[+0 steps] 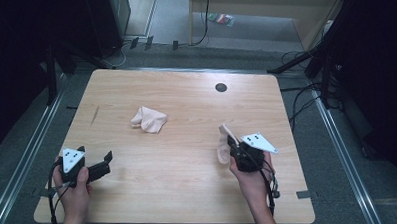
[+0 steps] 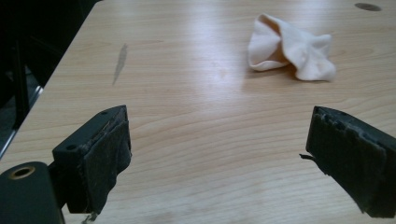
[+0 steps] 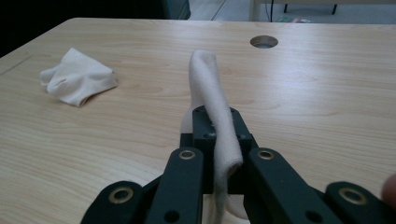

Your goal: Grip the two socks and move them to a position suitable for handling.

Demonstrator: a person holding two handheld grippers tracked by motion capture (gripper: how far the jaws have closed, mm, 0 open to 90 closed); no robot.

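Note:
A crumpled pale peach cloth (image 1: 149, 119) (image 2: 290, 49) (image 3: 77, 77) lies on the wooden table (image 1: 189, 192), left of its middle. A second pale cloth (image 1: 222, 146) (image 3: 215, 109) is pinched in my right gripper (image 1: 231, 141) (image 3: 215, 122), which is shut on it above the table's right side. One end of that cloth sticks up past the jaws and the other hangs down below them. My left gripper (image 1: 108, 162) (image 2: 217, 154) stands open near the front left corner, jaws wide apart with nothing between them, pointing toward the crumpled cloth.
A round cable hole (image 1: 221, 87) (image 3: 264, 41) sits in the table near the back right. A grey smear (image 1: 95, 115) (image 2: 120, 62) marks the left side. Dark stands, rails and cables surround the table on the floor.

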